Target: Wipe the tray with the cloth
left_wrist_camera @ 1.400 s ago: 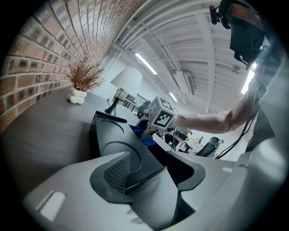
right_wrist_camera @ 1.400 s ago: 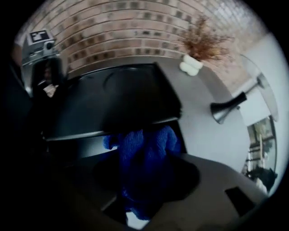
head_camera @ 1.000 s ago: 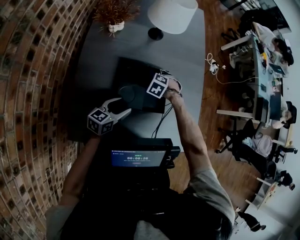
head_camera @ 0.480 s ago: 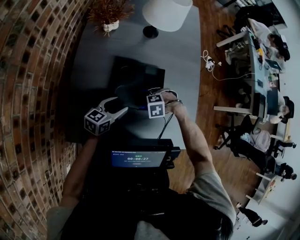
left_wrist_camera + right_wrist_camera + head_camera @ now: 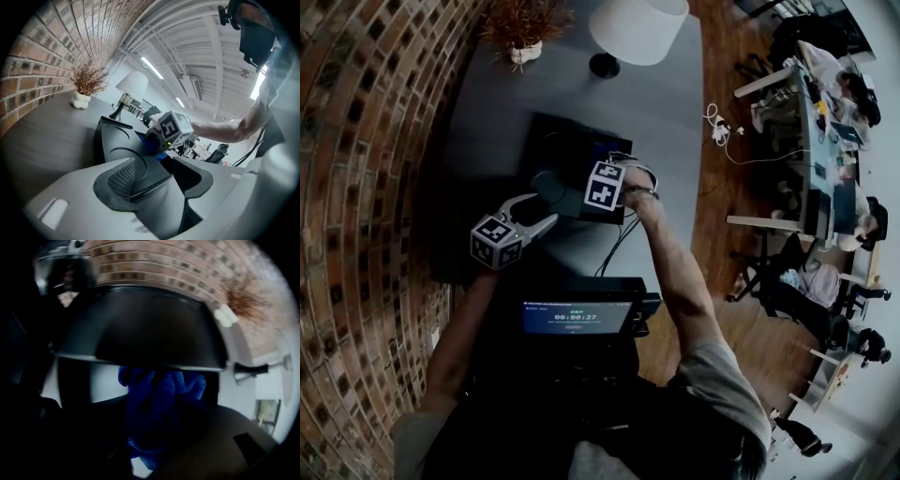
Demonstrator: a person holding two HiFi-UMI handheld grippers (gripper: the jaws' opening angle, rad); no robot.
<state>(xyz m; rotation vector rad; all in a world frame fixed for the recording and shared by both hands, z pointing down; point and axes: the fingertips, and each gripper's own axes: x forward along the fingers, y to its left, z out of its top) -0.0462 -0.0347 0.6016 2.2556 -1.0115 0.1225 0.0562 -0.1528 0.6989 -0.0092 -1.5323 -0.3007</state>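
Observation:
A black tray [image 5: 567,150] lies on the dark grey table, with a round recess in it. My right gripper [image 5: 592,192] is over the tray's near right part, shut on a bunched blue cloth [image 5: 159,394] that presses down on the tray [image 5: 150,329]. The cloth [image 5: 151,144] shows under the right gripper's marker cube in the left gripper view. My left gripper [image 5: 546,223] is at the tray's near left corner. Its jaws [image 5: 159,176] are closed on that corner's rim [image 5: 112,140].
A brick wall runs along the left. A dried plant in a white pot [image 5: 523,45] and a white lamp [image 5: 639,28] stand at the table's far end. A screen [image 5: 577,317] sits at the near edge, with cables [image 5: 619,246] beside it. The table ends at the right.
The right gripper with the cloth slid toward the tray's near edge, then back away and slightly left. The left gripper and the tray stayed put.

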